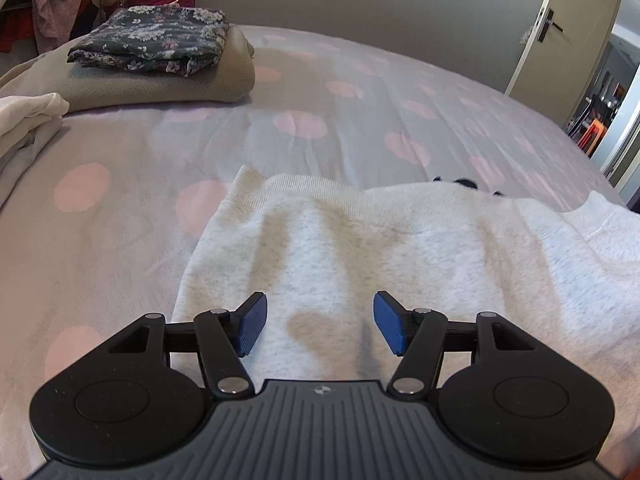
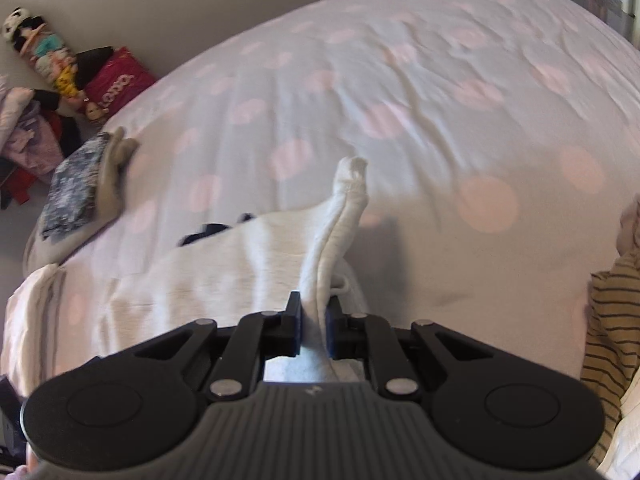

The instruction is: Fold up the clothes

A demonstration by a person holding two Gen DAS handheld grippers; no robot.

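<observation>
A light grey sweatshirt [image 1: 360,248] lies spread on the bed, a bit of dark print showing at its far edge. My left gripper [image 1: 320,326] hovers just above its near part, open, blue pads [image 1: 252,326] wide apart with nothing between them. In the right wrist view the same sweatshirt [image 2: 208,268] stretches to the left, and my right gripper [image 2: 314,330] is shut on a bunched fold of it. That pinched strip of the sweatshirt stands up past the fingers to a tip [image 2: 352,168].
The bed sheet [image 1: 320,120] is pale lilac with pink dots. A folded floral garment [image 1: 156,38] sits on a beige folded one [image 1: 168,84] at the far left, white cloth [image 1: 28,124] beside them. A striped garment [image 2: 612,328] lies at the right. A door [image 1: 568,28] stands open.
</observation>
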